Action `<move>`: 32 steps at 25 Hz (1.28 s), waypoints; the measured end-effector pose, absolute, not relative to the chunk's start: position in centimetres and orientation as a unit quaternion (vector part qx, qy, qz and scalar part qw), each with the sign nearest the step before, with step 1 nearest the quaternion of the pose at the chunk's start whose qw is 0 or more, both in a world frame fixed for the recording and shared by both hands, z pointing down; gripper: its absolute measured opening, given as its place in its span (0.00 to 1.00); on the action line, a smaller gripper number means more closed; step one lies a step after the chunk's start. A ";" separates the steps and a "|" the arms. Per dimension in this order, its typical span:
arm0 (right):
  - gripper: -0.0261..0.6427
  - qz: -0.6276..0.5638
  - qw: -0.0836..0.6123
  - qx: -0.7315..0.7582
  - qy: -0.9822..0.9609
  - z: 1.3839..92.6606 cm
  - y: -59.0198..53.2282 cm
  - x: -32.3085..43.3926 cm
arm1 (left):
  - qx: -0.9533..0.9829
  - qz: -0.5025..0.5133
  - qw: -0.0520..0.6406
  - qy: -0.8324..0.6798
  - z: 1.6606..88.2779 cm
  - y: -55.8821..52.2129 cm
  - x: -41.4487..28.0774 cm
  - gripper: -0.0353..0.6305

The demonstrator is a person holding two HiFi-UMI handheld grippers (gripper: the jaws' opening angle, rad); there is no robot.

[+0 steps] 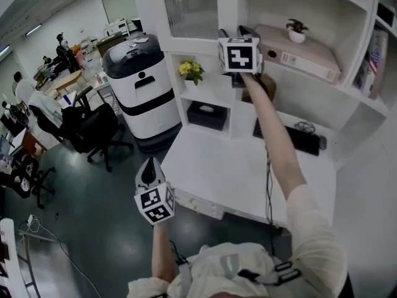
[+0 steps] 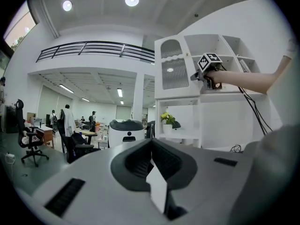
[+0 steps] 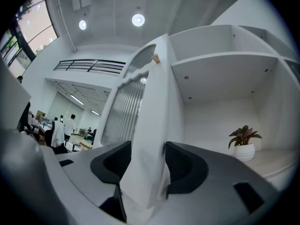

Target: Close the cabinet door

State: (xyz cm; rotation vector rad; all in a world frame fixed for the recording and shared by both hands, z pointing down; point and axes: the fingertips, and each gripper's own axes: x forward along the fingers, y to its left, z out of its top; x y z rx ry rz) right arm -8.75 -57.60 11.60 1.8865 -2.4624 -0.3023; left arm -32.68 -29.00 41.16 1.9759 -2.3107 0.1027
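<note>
From the head view, the right gripper's (image 3: 148,149) jaws are hidden behind its own marker cube, and the picture's upper edge cuts off the top of the cabinet door (image 3: 152,102). A brownish thing behind the outstretched right arm (image 1: 273,135) is too covered to name. The people at the far desks are too small to make out.

The right gripper view shows the door swung out from the cabinet and seen nearly edge-on. The right gripper pinches its free edge, one pad on each face of the white frame. The ribbed glass panel lies to the left of that edge. The left gripper (image 2: 151,146) has its jaws pressed together and holds nothing. It hangs low, off the front left edge of the bench (image 1: 229,172), well apart from the door.

A potted plant (image 1: 296,31) and a long flat box (image 1: 307,56) sit on the shelf of the open compartment. Below are yellow flowers (image 1: 191,71) and a dark box (image 1: 208,113), each in its own cubby. A keyboard (image 1: 296,138) with a tangle of cable lies at the back of the bench, partly crossed by the arm. A white and black machine (image 1: 139,85) stands just beside the cabinet's left side, with an office chair (image 1: 93,126) near it.

Open space shows between the door's edge and the compartment's back wall. The plant sits well to the right on the shelf.
</note>
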 end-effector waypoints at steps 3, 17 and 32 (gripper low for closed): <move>0.36 -0.105 -0.007 0.587 -0.803 11.2 -55.9 -9.6 | 0.645 0.029 0.042 -0.762 40.2 -28.6 -33.0 0.06; 0.36 -0.203 -0.122 0.501 -0.833 12.1 -41.5 -10.9 | 0.649 0.005 0.027 -0.761 37.6 -26.9 -31.8 0.06; 0.05 -0.122 -0.135 0.445 -0.877 26.4 -30.6 -11.9 | 0.684 -0.057 -0.019 -0.727 36.0 -25.2 -26.7 0.06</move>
